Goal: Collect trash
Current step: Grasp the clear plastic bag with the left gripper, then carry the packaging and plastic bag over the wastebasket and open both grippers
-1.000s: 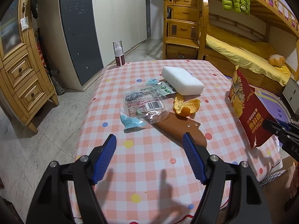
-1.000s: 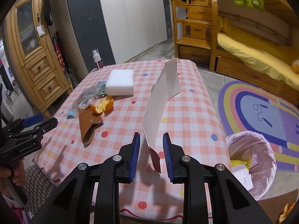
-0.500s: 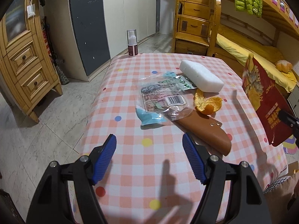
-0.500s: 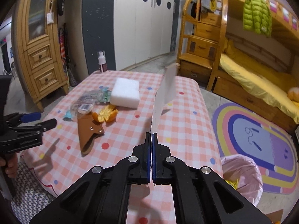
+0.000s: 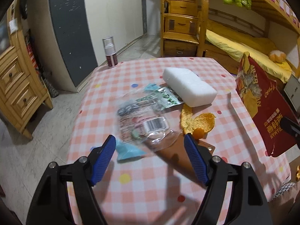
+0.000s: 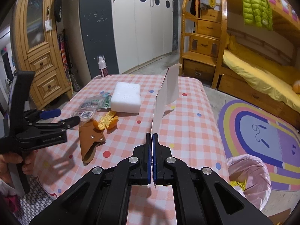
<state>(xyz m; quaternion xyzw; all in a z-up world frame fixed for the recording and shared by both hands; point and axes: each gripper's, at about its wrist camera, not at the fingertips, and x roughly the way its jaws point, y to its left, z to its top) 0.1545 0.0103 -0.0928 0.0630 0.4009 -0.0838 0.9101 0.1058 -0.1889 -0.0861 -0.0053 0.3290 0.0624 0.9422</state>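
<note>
Right gripper (image 6: 152, 136) first: its 2 blue pads are pressed together on the bottom edge of the red snack bag (image 5: 262, 108), which stands up from the jaws edge-on, its pale inner face (image 6: 165, 101) turned to this camera and its printed red side to the other one. The bag hangs over the checked tablecloth (image 6: 187, 127), clear of it. Over to the left gripper (image 5: 150, 146): fingers spread wide, nothing between the pads, hovering low over the near end of the trash pile with a hand (image 6: 11, 161) gripping its handle at the table's edge. Right ahead of its tips lies a clear plastic wrapper (image 5: 142, 123) with a barcode label, blurred in this view, overlapping a small light-blue scrap (image 5: 129, 151) by the left finger and a brown leather sheath (image 6: 90, 142) by the right one. Just beyond sits the orange peel (image 5: 195, 121), touching the sheath's end, and a green printed packet (image 5: 165, 97) tucked against a white foam block (image 5: 189, 88). At the far corner of the table stands a spray bottle (image 5: 110, 52), well apart from everything. Down on the floor beside the table, a bin lined with a pink bag (image 6: 249, 176) holds something yellow, next to a rainbow rug (image 6: 262, 131).
</note>
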